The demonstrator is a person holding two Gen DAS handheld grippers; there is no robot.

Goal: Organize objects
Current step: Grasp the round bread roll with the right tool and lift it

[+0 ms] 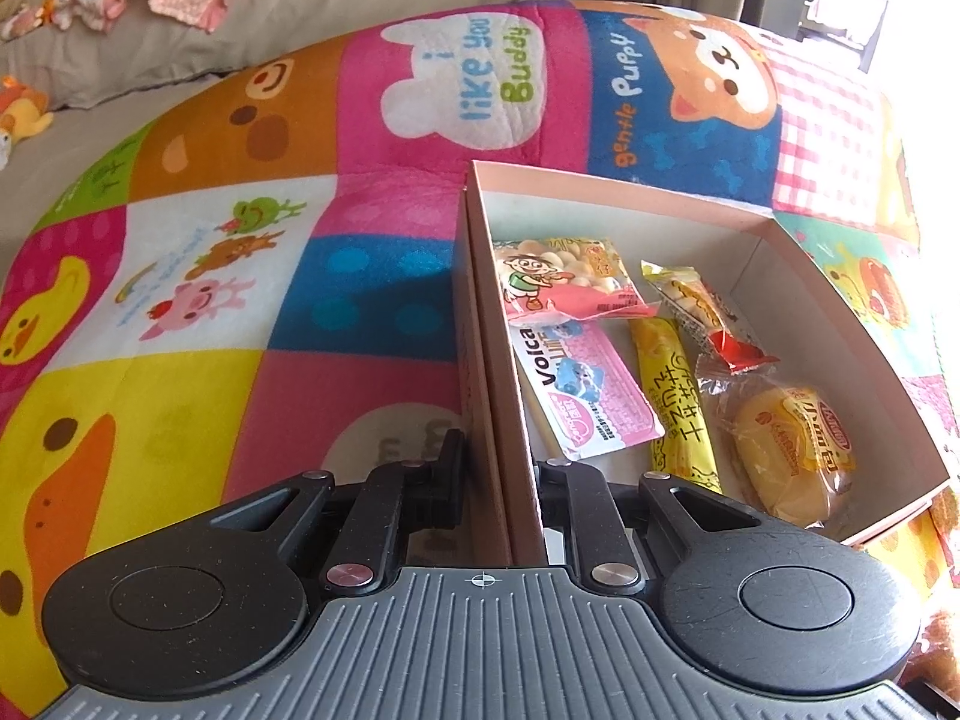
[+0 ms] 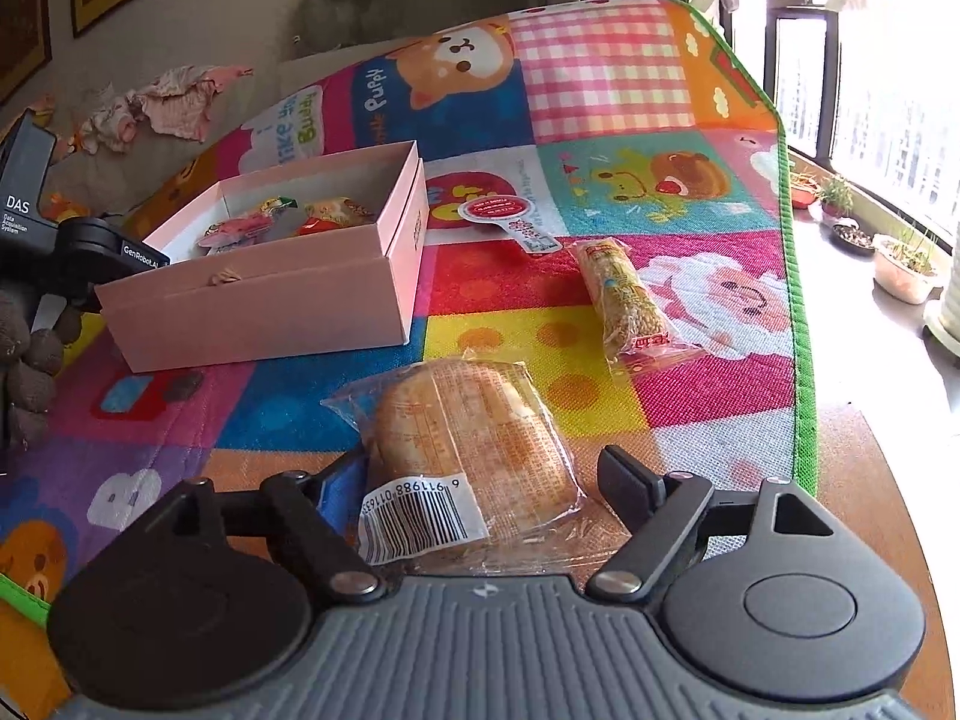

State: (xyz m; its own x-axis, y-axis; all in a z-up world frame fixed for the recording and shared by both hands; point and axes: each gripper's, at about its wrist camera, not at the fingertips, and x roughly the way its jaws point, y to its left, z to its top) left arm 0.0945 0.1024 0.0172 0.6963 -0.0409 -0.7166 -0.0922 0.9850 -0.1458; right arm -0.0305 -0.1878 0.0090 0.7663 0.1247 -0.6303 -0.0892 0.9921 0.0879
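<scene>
Counted one pink box (image 2: 270, 294) on the mat (image 2: 600, 336), sitting toward the mat's far left side, and five snack packs inside it from the left wrist view: a cartoon-kid pack (image 1: 564, 279), a pink Volca pack (image 1: 591, 390), a long yellow stick (image 1: 675, 402), a small yellow-and-red pack (image 1: 699, 306) and a round bun (image 1: 792, 450) in clear wrap. Two more snacks were outside on the mat: a flat bun (image 2: 468, 450), barcode facing up in clear wrap, and a roll (image 2: 630, 300) in a clear sleeve lying well apart from it, nearer the mat's right edge. There was also one red-and-white sticker (image 2: 504, 216) just beside the box's right wall.

My left gripper (image 1: 495, 468) was clenched on the box's near-left wall, one finger outside, one inside. My right gripper (image 2: 480, 492) stood released, jaws wide, with the flat bun lying between them near the mat's front edge; the pads weren't pressing on it as far as I could tell.

Room-wise, the mat left of the box was bare, and there was open mat between the flat bun and the box. The green right border (image 2: 801, 312) of the mat ran close to the roll, with bare wood past it. The box still had free floor along its far wall.
</scene>
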